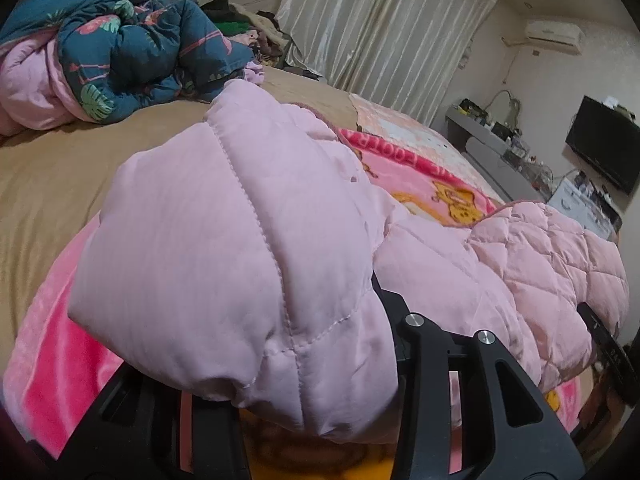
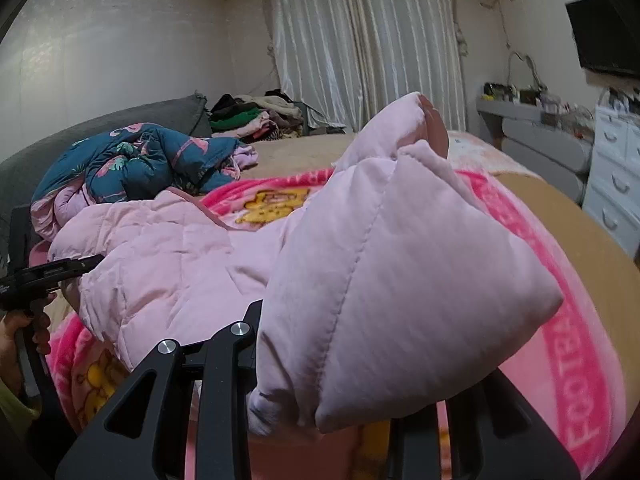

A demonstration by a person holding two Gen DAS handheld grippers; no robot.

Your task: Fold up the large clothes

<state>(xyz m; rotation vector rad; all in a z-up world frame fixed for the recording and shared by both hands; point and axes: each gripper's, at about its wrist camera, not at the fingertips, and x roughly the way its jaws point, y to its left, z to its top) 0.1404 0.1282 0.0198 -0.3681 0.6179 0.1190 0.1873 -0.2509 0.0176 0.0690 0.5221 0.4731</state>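
The left gripper (image 1: 320, 360) has its jaws clamped on a padded fold of the pink quilted jacket (image 1: 224, 248). The fabric bulges up over the jaws and hides their tips. Beyond and to the right of these jaws, the rest of the jacket lies spread on the pink cartoon blanket (image 1: 52, 364).

The right gripper (image 2: 340, 380) likewise has its jaws clamped on a padded fold of the pink quilted jacket (image 2: 400, 280). The fold stands up directly ahead of the jaws and covers the fingertips. To the left of these jaws, the body of the jacket drapes down onto the pink cartoon blanket (image 2: 572, 360), where the left gripper (image 2: 52, 272) holds its edge, with a hand (image 2: 24, 332) on the handle.

The blanket covers the bed (image 1: 60, 176). Far ahead of both pairs of jaws, a blue floral duvet (image 1: 132, 48) lies bunched on the bed. A curtain (image 2: 360, 48) hangs behind it.
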